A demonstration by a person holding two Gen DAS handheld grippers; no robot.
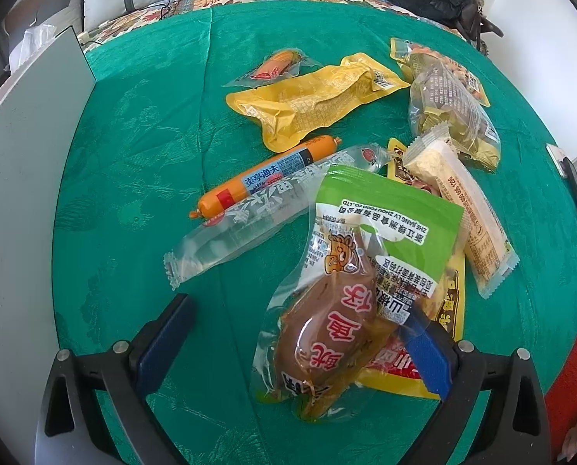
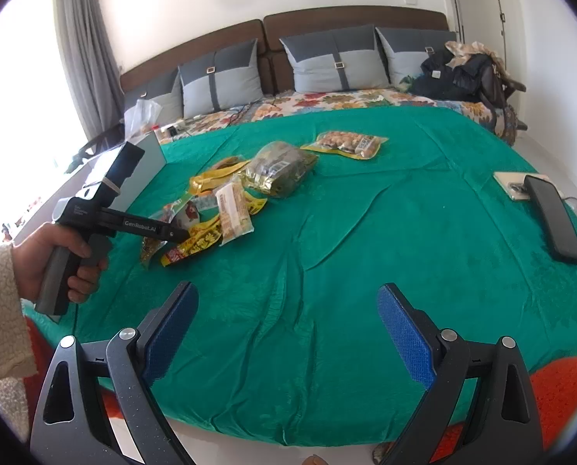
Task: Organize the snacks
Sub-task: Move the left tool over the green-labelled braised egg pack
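We see snacks in a heap on a bed w/ a green blanket [image 1: 141,124]. Our left gripper [image 1: 300,345] points down at the heap, jaws wide apart. A clear pack w/ a brown meat piece and a green top [image 1: 339,294] lies between the two fingers. The right blue pad [image 1: 428,356] is right at the pack's edge, on top of a yellow-and-red packet [image 1: 389,376]; the left pad stands apart from the pack, over bare blanket. So the gripper isn't squeezing anything.

Past the meat pack lies an orange sausage [image 1: 265,176] next to a long clear wrapper [image 1: 249,217]. Behind them is a crumpled yellow pouch [image 1: 311,100] and a small sausage pack [image 1: 277,66]. To the right is a long bar in a clear wrapper [image 1: 463,209], a clear bag of wrapped sweets [image 1: 451,116], and a pack of peanuts [image 2: 346,143] farther back.

Our right gripper [image 2: 288,333] hangs over bare blanket near the bed's front edge, well apart from the heap. Its jaws are wide apart too, w/ nothing between them. From there we see a hand [image 2: 52,263] in a fuzzy cream sleeve holding the left gripper's handle. A dark phone [image 2: 552,221] lies on the right side of the bed. Grey pillows [image 2: 335,62] sit at the headboard.
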